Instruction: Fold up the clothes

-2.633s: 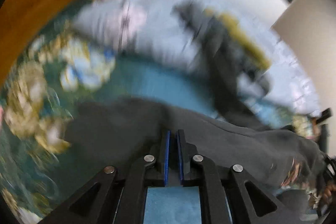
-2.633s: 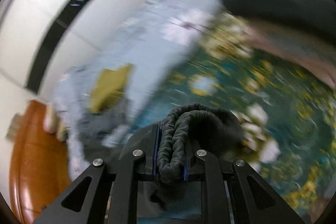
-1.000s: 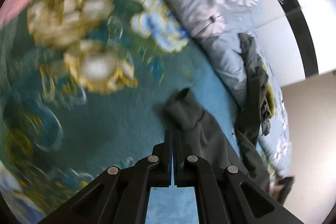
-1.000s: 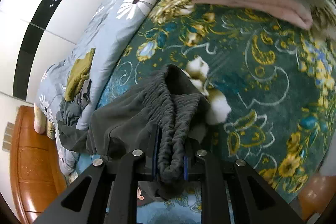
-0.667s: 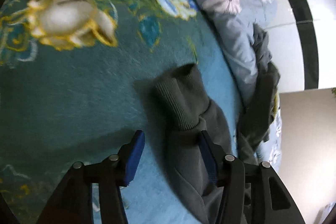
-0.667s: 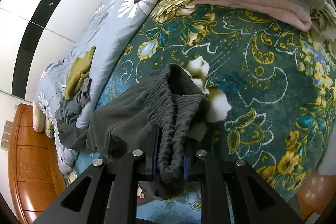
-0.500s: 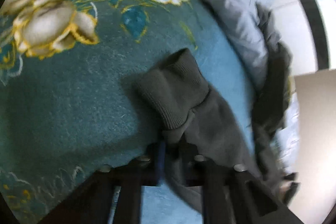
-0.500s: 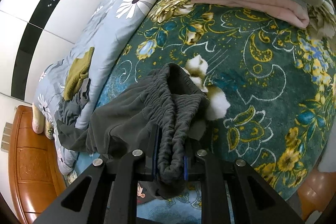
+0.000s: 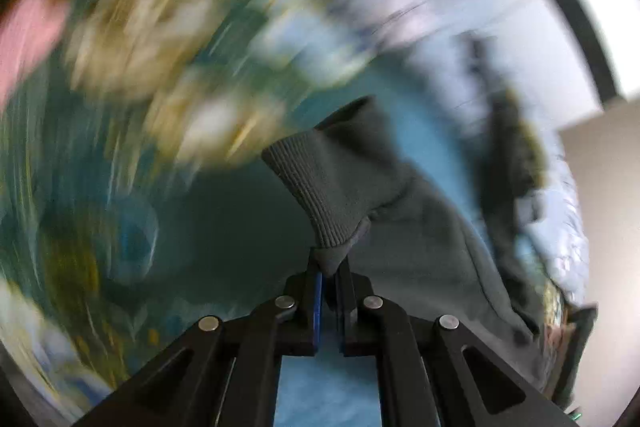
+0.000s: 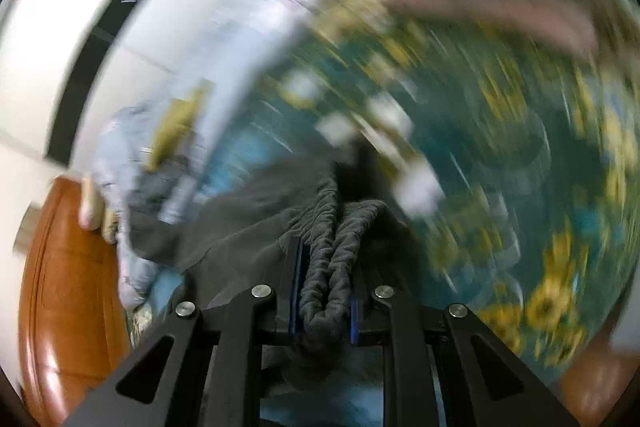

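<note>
Left tongs (image 9: 329, 269) pinch trouser cuff (image 9: 332, 187) | right tongs (image 10: 323, 267) clamp waistband (image 10: 326, 251)

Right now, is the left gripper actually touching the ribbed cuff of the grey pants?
Touching. In the left wrist view the left gripper is closed on fabric at the ribbed cuff base, pinched between its fingers.

teal floral bedspread (image 10: 500, 163), blurred, grey garment (image 9: 420, 247) on it
</note>
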A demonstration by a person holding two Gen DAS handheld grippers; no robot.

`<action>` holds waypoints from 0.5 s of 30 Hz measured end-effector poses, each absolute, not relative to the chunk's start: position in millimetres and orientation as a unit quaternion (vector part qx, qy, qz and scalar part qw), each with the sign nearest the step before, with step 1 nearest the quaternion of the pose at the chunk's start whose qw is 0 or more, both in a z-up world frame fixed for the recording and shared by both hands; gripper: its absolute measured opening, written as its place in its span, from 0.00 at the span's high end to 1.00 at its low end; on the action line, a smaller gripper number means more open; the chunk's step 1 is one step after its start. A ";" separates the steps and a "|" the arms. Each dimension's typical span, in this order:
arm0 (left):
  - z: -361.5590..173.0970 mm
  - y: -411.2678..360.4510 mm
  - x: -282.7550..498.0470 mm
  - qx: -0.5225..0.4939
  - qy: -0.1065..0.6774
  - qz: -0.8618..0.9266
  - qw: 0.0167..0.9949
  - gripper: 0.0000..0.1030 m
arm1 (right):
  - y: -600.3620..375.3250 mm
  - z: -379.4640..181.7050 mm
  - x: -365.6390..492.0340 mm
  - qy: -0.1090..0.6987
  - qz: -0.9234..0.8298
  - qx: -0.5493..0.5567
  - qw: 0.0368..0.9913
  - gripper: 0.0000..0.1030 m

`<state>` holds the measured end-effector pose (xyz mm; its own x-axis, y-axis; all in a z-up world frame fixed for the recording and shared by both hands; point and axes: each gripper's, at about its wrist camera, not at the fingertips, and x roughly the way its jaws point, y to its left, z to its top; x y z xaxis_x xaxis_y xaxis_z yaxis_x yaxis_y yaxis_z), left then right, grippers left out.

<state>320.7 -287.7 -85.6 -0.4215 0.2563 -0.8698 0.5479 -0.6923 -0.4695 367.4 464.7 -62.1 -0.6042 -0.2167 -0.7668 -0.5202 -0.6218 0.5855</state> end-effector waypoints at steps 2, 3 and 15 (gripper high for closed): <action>-122.2 -290.9 338.9 0.549 0.421 -0.712 0.120 0.95 | 466.2 -80.1 376.0 0.436 0.777 -0.442 0.106 0.83; -123.6 -291.0 341.7 0.546 0.426 -0.711 0.120 0.95 | 467.7 -82.0 378.2 0.438 0.776 -0.441 0.106 0.83; -94.8 -295.8 321.4 0.570 0.401 -0.713 0.075 0.69 | 474.2 -78.4 380.8 0.438 0.771 -0.453 0.096 0.71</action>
<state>321.4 -295.8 -94.8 -0.3386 0.3494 -0.8737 0.5647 -0.6672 -0.4857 380.8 474.2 -78.4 -0.5706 -0.2485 -0.7827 -0.5451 -0.5983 0.5873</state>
